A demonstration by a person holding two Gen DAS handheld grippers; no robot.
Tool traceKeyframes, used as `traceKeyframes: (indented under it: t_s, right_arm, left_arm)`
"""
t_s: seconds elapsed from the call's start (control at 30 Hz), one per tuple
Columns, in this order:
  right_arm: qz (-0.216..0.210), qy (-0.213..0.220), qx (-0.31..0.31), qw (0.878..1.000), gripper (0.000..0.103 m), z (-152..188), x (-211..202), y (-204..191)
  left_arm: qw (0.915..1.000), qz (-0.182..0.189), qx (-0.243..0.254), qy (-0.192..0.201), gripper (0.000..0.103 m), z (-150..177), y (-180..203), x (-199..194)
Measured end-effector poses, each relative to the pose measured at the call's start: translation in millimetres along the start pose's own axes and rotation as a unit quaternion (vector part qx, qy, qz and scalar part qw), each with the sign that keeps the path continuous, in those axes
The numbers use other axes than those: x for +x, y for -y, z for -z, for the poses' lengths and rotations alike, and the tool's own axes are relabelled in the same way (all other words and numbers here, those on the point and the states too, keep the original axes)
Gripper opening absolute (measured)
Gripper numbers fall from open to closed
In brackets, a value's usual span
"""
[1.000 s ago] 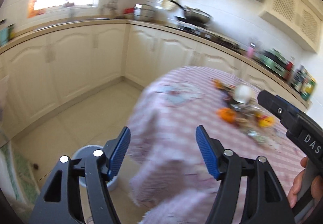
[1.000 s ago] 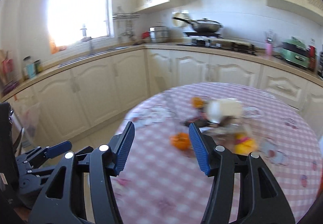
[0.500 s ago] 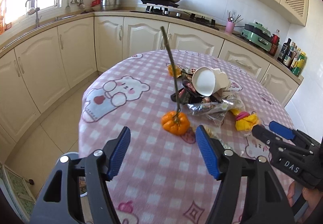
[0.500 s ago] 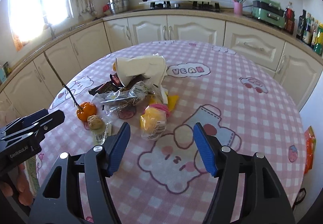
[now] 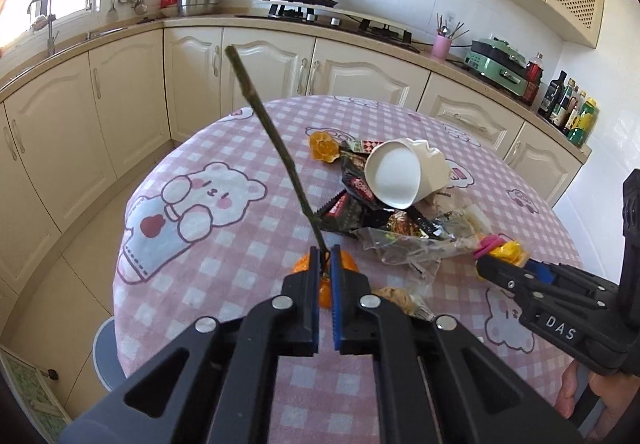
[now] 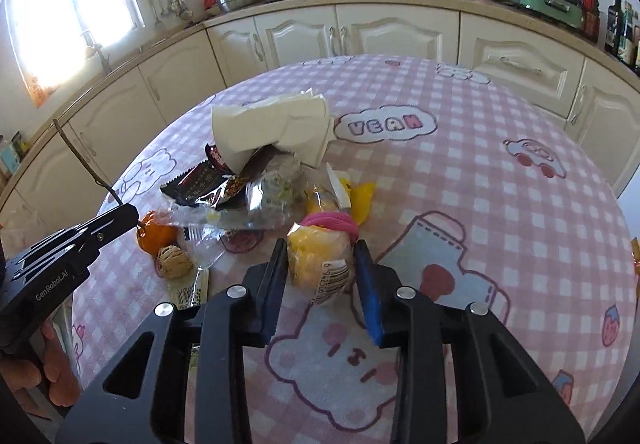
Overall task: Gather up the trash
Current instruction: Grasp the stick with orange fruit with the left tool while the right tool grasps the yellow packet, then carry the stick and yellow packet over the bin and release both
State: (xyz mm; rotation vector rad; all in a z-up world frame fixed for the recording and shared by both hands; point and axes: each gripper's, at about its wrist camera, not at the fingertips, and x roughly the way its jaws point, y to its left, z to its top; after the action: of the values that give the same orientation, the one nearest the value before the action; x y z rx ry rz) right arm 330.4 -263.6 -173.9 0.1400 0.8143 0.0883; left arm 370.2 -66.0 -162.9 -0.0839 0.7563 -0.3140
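A heap of trash lies on the pink checked table [image 5: 208, 284]: a white paper cup [image 5: 394, 176], dark wrappers [image 5: 352, 204], a clear plastic bag [image 5: 412, 244] and orange peel [image 5: 322, 148]. A small orange fruit [image 6: 154, 236] carries a long thin twig [image 5: 272, 136]. My left gripper [image 5: 326, 260] is shut on the twig's base, just above the fruit. My right gripper [image 6: 320, 264] is closing on a yellow packet [image 6: 316, 256] with a pink band; both pads touch its sides.
A brown walnut-like lump [image 6: 174, 262] and a labelled strip lie beside the fruit. A grey bin [image 5: 103, 348] stands on the floor under the table's left edge. Cream cabinets and a counter with a stove ring the room. A person's hand [image 5: 576, 392] holds the right gripper.
Both grippers came in over the table to the trash heap. The left jaws went from wide open to shut on the twig. The right jaws narrowed around the yellow packet.
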Motion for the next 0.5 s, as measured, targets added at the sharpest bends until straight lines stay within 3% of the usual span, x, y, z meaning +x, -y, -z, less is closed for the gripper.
traceKeyframes:
  t_s: [0.27, 0.5]
  right_arm:
    - [0.022, 0.049, 0.017, 0.998, 0.031, 5, -37, 5]
    - [0.003, 0.086, -0.009, 0.996, 0.031, 0, -69, -32]
  left_arm:
    - [0.9992, 0.006, -0.017, 0.034, 0.004, 9, -14, -36]
    - [0.997, -0.004, -0.036, 0.069, 0.004, 20, -40, -83]
